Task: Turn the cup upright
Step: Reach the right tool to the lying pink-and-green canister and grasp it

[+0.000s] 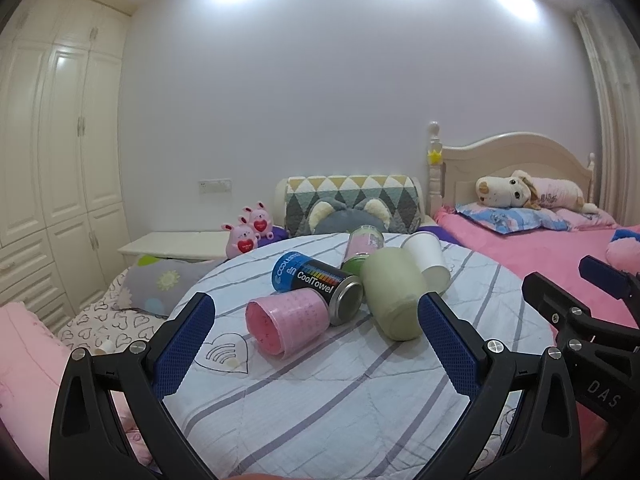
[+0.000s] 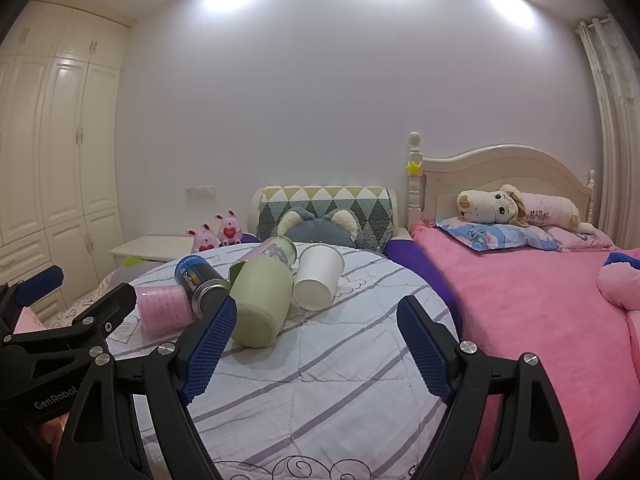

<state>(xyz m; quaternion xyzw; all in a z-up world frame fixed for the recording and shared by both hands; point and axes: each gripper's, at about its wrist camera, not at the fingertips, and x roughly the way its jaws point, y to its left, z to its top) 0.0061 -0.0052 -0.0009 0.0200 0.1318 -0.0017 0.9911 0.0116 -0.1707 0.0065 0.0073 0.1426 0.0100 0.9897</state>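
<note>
Several cups and cans lie on their sides on a round table with a striped cloth [image 1: 320,380]. A pink cup [image 1: 286,322] lies nearest, its base toward me. A pale green cup [image 1: 394,298] lies to its right, also in the right wrist view [image 2: 262,306]. A white paper cup [image 1: 428,266] lies behind it, base toward the right wrist camera [image 2: 318,276]. A blue and black CoolTowel can [image 1: 320,286] and a green-lidded jar [image 1: 362,246] lie among them. My left gripper [image 1: 316,344] is open and empty, just short of the pink cup. My right gripper [image 2: 316,348] is open and empty, before the green cup.
A pink bed [image 2: 540,312] with a plush dog [image 2: 516,208] stands to the right of the table. A patterned cushion chair [image 2: 324,212] and pink bunny toys [image 2: 216,234] stand behind. Wardrobes [image 1: 52,140] line the left wall. A heart-print cushion [image 1: 116,320] lies at left.
</note>
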